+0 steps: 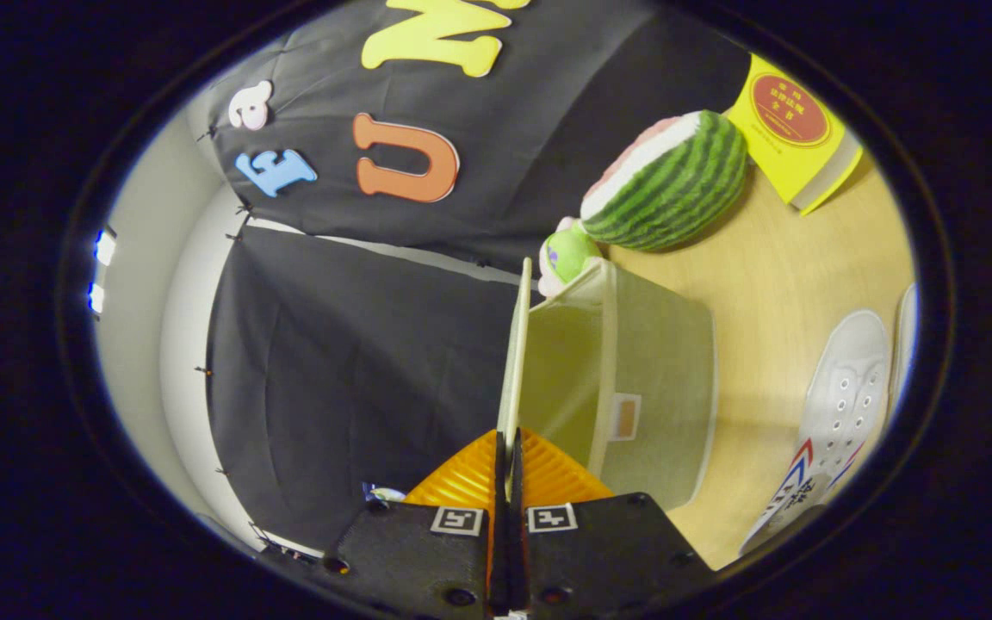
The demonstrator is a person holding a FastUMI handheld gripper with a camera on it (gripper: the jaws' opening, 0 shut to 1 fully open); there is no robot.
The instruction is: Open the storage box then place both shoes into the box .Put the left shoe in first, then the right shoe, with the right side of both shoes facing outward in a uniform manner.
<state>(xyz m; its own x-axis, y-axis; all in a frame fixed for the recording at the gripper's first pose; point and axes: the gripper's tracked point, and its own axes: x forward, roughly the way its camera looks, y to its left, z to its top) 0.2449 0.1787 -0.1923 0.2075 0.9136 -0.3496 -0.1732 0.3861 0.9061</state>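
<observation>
Claw (509, 469) is pinching the thin pale lid (514, 362) of the beige fabric storage box (634, 379), fingers nearly closed on its edge. Box is sitting on the wooden worktop (771, 284); white canvas shoe (832, 422) is lying beside the box, plush watermelon slice (677, 185) beyond it.

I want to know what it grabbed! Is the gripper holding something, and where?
Yes. The gripper is shut on the box lid, pinching its thin free edge, with the lid lifted off the box.

Pale fabric storage box (651, 379) — lid (513, 353) raised — white shoes (845, 405) beside it.
</observation>
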